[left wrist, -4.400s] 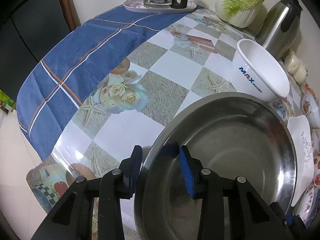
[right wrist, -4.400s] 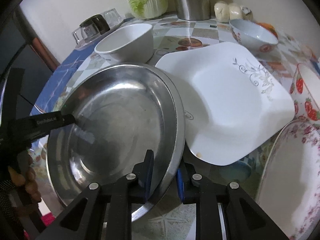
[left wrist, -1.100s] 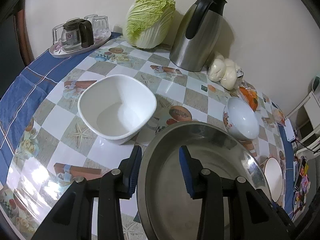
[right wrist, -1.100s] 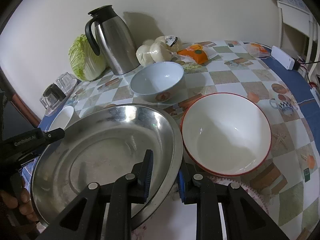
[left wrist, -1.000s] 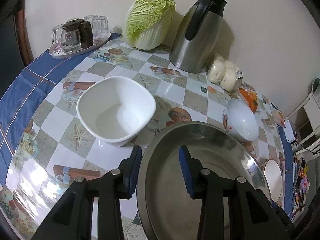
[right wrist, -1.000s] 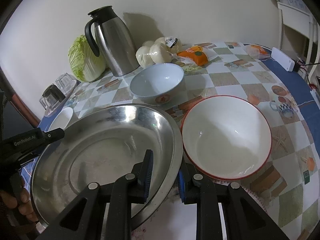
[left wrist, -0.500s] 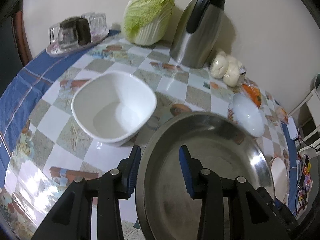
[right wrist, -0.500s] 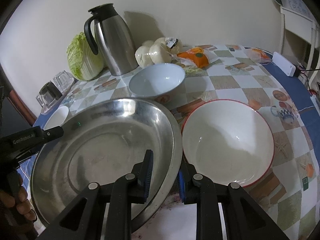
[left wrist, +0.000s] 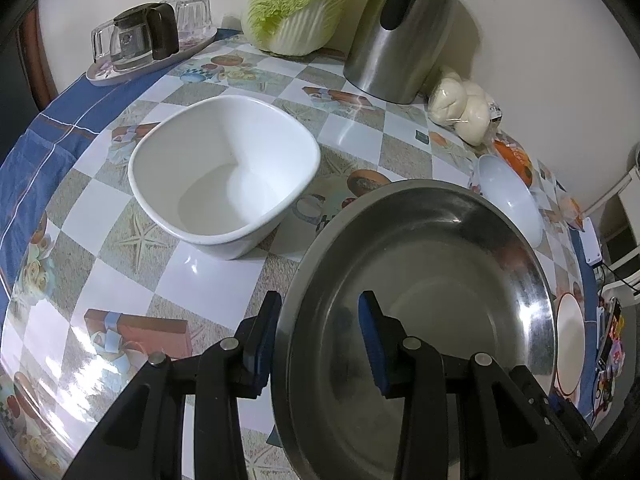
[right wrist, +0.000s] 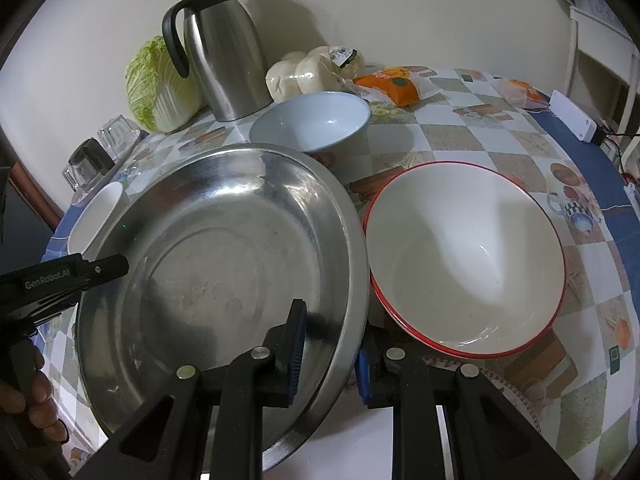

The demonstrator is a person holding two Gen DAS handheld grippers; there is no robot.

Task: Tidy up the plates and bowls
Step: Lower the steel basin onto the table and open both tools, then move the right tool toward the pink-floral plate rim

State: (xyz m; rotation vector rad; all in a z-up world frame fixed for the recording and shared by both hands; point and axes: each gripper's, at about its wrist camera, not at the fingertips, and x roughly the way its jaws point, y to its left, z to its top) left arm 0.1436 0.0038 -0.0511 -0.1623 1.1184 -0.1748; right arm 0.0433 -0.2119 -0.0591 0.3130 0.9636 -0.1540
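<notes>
A large steel basin [left wrist: 432,312] [right wrist: 224,264] is held above the table by both grippers. My left gripper [left wrist: 318,336] is shut on its left rim, one finger inside and one outside. My right gripper [right wrist: 330,356] is shut on its right rim the same way. The left gripper's body [right wrist: 60,280] shows at the basin's far side in the right wrist view. A square white bowl [left wrist: 224,172] [right wrist: 94,216] sits left of the basin. A pale blue bowl [right wrist: 310,120] [left wrist: 510,196] sits behind it. A red-rimmed white bowl [right wrist: 464,256] sits to its right.
A steel thermos jug [left wrist: 400,32] [right wrist: 220,48], a cabbage [left wrist: 296,4] [right wrist: 160,88], bagged buns [left wrist: 464,108] [right wrist: 312,68] and an orange packet [right wrist: 392,84] stand at the back. A tray with a glass pot [left wrist: 140,40] is at the back left. A white power strip [right wrist: 572,116] lies far right.
Both grippers have carried the basin from beside the square plate to the right, beside the red-rimmed bowl. In the last second it lifted and tilted slightly; the grips are unchanged.
</notes>
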